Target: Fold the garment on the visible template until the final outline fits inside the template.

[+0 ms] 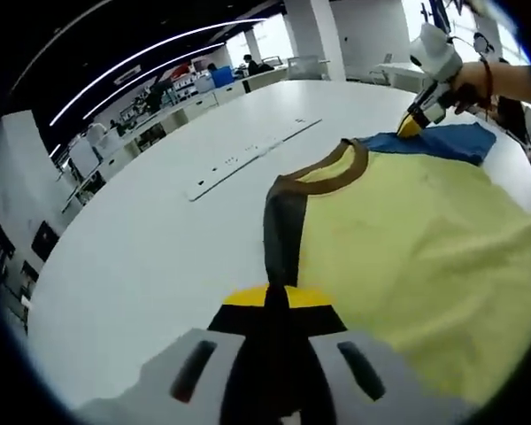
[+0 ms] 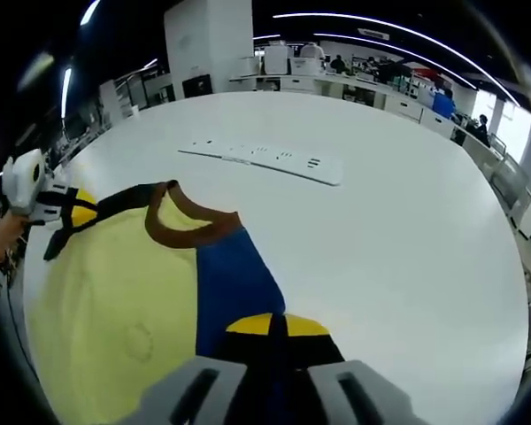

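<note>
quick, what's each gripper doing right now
Left gripper: shut on the dark sleeve of the yellow shirt.
Right gripper: shut on the shirt's blue sleeve.

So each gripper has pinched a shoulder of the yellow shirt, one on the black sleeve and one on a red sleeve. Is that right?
Nearly. The second sleeve is blue, not red; the right gripper view shows the right gripper closed on it. The left gripper has pinched the black sleeve of the yellow shirt, as you said.
</note>
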`<action>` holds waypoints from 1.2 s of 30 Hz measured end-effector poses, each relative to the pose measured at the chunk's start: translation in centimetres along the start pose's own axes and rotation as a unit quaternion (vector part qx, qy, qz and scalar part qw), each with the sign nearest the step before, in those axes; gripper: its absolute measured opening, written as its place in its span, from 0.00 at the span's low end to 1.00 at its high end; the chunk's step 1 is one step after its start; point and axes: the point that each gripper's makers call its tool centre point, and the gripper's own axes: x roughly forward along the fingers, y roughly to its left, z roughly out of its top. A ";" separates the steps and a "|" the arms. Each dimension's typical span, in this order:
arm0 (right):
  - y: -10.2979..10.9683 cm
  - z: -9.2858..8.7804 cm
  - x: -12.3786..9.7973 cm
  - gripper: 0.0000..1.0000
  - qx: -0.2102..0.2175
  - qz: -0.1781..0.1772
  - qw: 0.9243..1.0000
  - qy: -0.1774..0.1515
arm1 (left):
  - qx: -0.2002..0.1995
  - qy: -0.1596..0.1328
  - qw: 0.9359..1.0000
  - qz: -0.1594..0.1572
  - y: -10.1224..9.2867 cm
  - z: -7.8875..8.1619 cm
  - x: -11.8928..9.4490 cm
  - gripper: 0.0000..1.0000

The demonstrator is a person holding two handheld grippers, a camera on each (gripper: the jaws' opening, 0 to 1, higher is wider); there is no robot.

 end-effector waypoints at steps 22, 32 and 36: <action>-0.1 0.0 0.0 0.00 0.013 -0.006 1.000 -0.003 | 0.176 -0.015 0.984 0.028 -9.4 2.8 -3.7 0.00; -0.2 0.1 0.0 0.00 0.019 -0.003 1.000 -0.005 | 0.204 0.012 0.979 0.001 -12.3 0.5 -3.1 0.00; -0.1 0.1 0.0 0.00 0.022 -0.003 1.000 -0.006 | 0.189 0.027 0.981 -0.019 -12.9 -0.6 -2.7 0.00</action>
